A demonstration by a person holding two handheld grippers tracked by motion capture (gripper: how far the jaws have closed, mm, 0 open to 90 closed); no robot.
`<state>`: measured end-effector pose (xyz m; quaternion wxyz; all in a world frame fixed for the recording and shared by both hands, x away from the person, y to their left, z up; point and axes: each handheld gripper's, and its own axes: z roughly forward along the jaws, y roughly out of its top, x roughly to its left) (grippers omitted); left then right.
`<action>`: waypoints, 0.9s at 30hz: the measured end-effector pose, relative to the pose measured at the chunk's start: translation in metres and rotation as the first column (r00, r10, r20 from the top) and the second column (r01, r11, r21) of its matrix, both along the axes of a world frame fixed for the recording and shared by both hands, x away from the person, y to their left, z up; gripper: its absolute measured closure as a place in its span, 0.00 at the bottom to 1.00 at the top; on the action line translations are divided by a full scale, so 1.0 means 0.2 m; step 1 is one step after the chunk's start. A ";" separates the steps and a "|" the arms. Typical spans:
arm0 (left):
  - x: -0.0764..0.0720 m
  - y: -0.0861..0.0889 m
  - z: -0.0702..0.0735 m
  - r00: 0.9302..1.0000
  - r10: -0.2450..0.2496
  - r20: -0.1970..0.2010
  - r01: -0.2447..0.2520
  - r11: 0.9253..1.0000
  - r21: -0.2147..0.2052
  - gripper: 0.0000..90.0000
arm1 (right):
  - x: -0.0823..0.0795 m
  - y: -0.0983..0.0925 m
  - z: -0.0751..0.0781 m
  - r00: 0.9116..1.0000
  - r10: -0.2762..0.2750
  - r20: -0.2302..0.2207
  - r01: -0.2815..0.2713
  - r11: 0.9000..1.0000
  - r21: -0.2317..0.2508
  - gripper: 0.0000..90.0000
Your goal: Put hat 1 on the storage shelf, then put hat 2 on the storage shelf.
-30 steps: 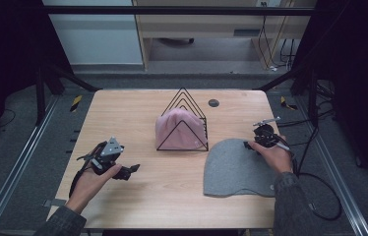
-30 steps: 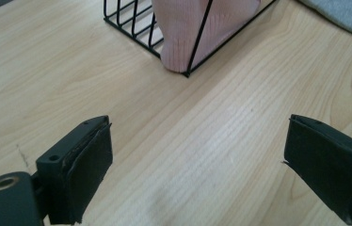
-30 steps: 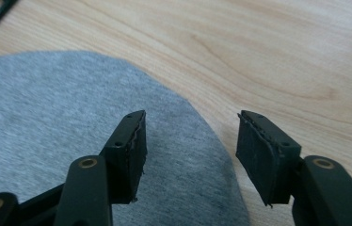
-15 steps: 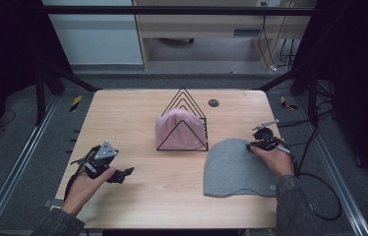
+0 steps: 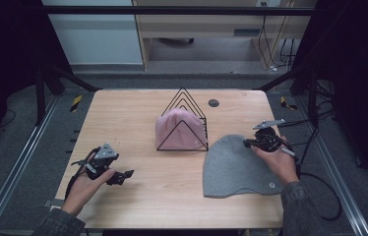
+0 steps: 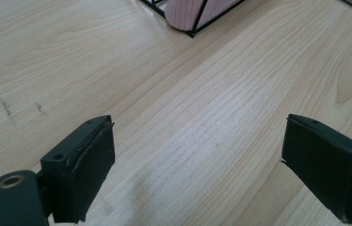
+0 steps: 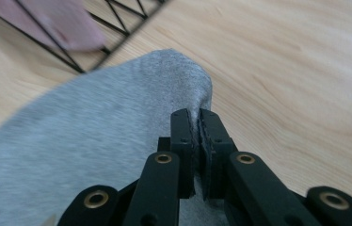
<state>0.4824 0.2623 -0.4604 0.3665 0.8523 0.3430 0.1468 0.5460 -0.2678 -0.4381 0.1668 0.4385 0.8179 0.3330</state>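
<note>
a light wooden table (image 5: 138, 113) carries a black wire rack (image 5: 184, 123) of triangular dividers near its middle, and a pink beanie (image 5: 177, 129) is tucked in among the wires, its rounded crown pointing to the far side. just to the right of the rack and nearer to the person, a grey beanie (image 5: 231, 167) lies mostly flat on the wood, its straight hem toward the near edge and a small round tag close to its near right corner. the right gripper (image 5: 252, 143) sits at the far right edge of that grey beanie, held by the person's right hand (image 5: 278, 162); in the right gripper view its two black jaws are pressed together with a fold of the grey knit pinched between them, the cloth rising a little at that spot, and the rack's corner with pink fabric shows blurred beyond. the left gripper (image 5: 123, 174) is at the near left part of the table, well apart from both hats, in the left hand (image 5: 86, 184); in the left gripper view its jaws stand wide apart with bare wood grain between them and nothing held. a small dark round disc (image 5: 213, 103) lies on the far side of the table beyond the rack.
</note>
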 end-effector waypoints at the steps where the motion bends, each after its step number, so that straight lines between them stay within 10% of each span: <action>1: 0.00 0.00 0.00 1.000 -0.002 0.000 0.002 1.000 0.002 0.11 | -0.02 0.01 0.03 1.000 0.010 0.015 -0.010 1.000 0.006 0.96; 10: 0.00 0.00 -0.01 1.000 -0.010 -0.010 0.010 1.000 -0.022 0.11 | -0.20 0.11 0.29 0.978 0.120 0.170 -0.137 0.987 0.090 0.96; 27: -0.03 -0.04 0.02 0.998 -0.058 0.017 0.059 0.996 -0.060 0.11 | -0.36 0.27 0.69 0.897 0.249 0.366 -0.317 0.939 0.137 0.96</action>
